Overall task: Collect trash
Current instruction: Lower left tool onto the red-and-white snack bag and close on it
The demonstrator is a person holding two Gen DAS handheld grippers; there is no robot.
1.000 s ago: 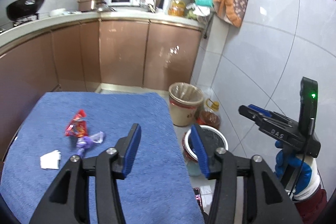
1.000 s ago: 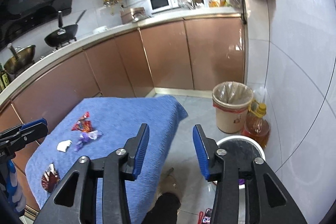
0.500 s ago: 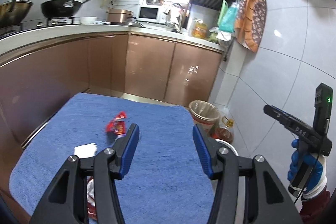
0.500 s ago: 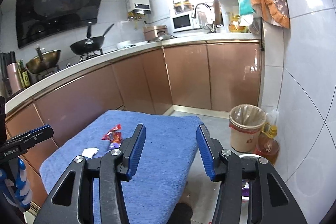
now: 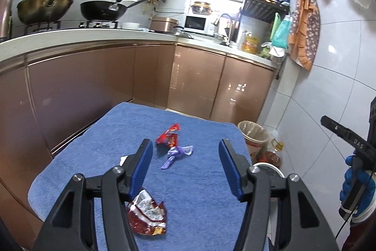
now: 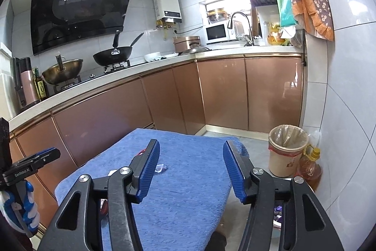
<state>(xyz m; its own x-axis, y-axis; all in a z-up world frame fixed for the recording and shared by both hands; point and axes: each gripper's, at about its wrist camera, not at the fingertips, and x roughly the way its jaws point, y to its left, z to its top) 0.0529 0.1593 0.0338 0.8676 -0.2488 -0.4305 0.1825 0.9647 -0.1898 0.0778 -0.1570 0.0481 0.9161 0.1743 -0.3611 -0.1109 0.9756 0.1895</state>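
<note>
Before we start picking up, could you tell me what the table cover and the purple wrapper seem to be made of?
The table cover looks like blue woven fabric, matte, with a nubby chenille-like texture and soft draped edges. The purple wrapper seems thin plastic film: glossy, twisted, partly translucent at one end. Exact fibre or film type cannot be told.

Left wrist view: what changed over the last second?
Both views tilted upward: stove and hood now show, and the blue-covered table sits lower in frame. The left claw drew back, so the near red wrapper is in view. Nothing gripped or released. Both claws stayed open; the far red wrapper, purple wrapper and bin kept their places.
</note>
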